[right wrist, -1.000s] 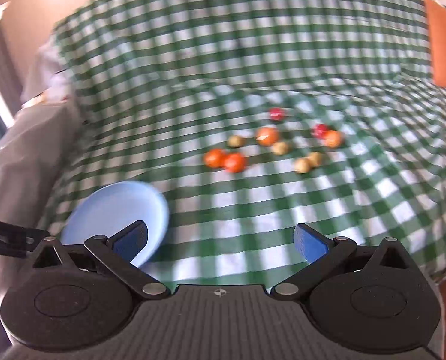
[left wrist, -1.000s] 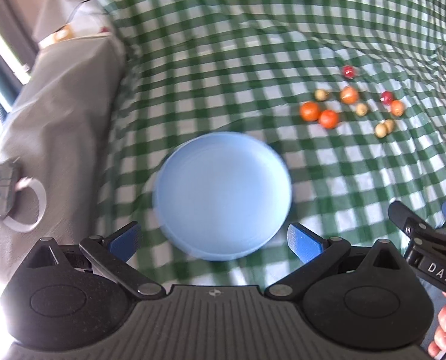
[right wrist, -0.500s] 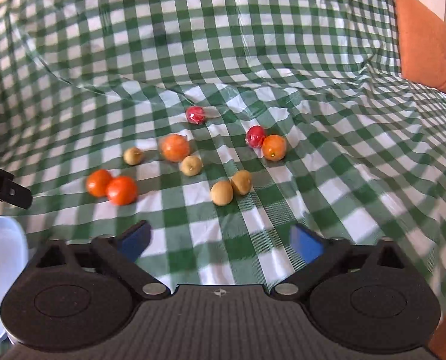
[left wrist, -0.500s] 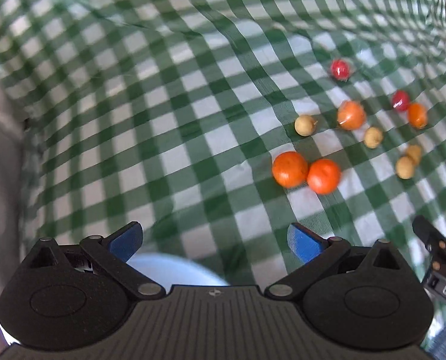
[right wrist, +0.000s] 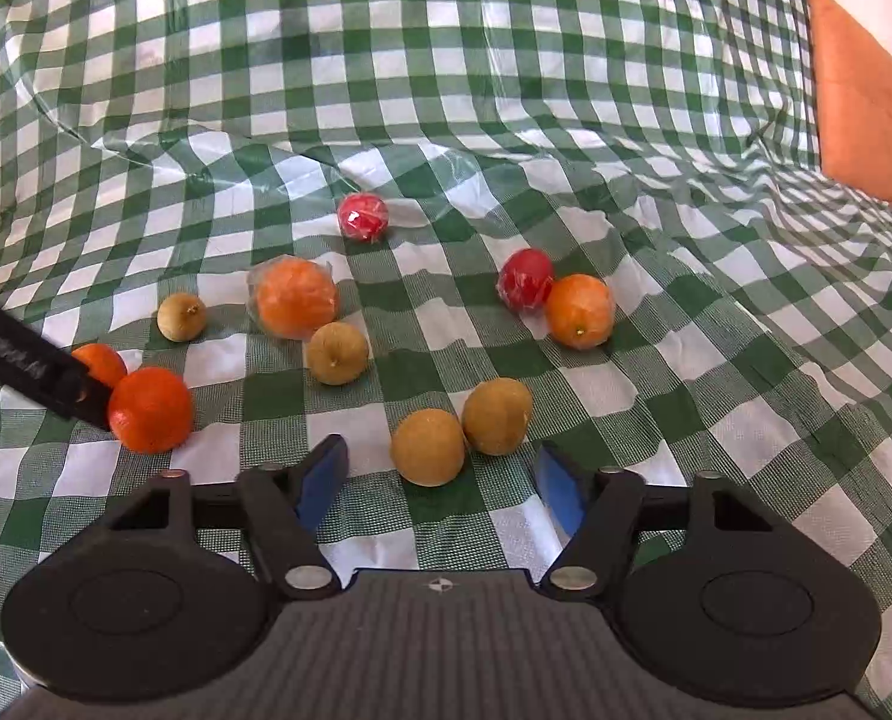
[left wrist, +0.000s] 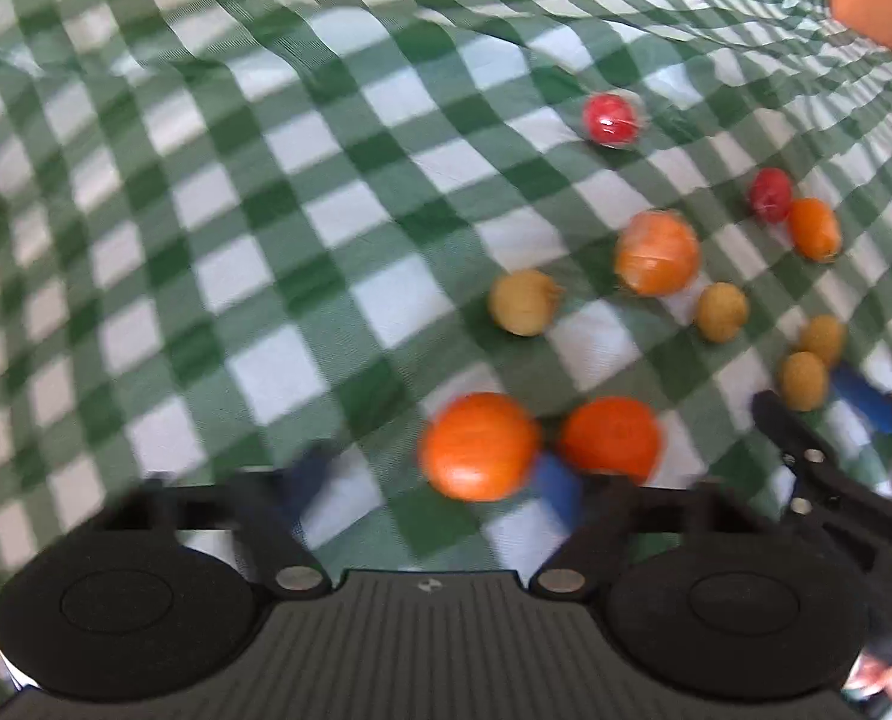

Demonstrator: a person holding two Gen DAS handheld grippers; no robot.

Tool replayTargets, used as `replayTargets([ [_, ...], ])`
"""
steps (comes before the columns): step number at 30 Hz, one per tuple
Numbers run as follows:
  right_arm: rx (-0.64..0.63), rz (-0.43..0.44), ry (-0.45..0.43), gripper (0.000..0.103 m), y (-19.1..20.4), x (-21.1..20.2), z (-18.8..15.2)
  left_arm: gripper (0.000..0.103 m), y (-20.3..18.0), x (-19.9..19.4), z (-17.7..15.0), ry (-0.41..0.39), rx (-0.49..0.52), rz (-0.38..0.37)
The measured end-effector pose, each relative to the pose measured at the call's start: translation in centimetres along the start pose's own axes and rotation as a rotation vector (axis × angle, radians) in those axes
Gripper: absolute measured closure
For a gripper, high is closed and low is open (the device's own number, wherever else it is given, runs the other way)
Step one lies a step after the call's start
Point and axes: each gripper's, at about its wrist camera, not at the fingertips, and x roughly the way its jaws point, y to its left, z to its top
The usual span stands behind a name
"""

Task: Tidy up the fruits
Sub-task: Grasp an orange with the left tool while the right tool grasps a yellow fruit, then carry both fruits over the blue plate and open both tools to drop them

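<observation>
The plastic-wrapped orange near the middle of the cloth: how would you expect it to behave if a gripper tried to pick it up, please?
The wrapped orange looks round, so a nudge would probably roll it on the rumpled checked cloth. Its loose clear film may make pads slip or catch film first. It seems firm, likely tolerating a moderate squeeze.

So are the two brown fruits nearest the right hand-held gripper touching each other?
Touching. In the right wrist view the nearer brown fruit and the farther brown fruit meet side by side with no checked cloth showing between them.
</observation>
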Motion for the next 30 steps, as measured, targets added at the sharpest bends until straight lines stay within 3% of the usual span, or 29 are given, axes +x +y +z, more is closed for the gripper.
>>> replayTargets([
  [1,-0.009,-0.007,-0.006,0.059,0.2,-0.2,0.0,0.065,-0.1,-0.3,0.0,-0.004,-0.005,-0.024],
  [3,-0.026,-0.004,-0.014,0.076,0.4,-0.5,-0.1,0.064,-0.7,-0.8,-0.1,-0.012,0.012,-0.012],
  [8,0.023,-0.019,-0.032,0.076,-0.1,-1.5,0.2,0.065,-0.8,-3.8,-1.0,-0.047,-0.020,0.006],
  [15,0.101,-0.006,-0.059,0.076,-1.8,-6.5,1.6,0.065,-0.5,-14.0,-5.1,-0.123,-0.143,0.029],
  [21,0.048,0.140,-0.057,0.076,-0.5,-14.9,1.4,0.065,-0.2,-21.5,-12.4,-0.128,-0.205,0.069],
  [30,-0.057,0.395,0.010,0.076,6.2,-25.9,-0.9,0.065,2.7,-28.2,-23.7,-0.117,-0.327,0.175],
])
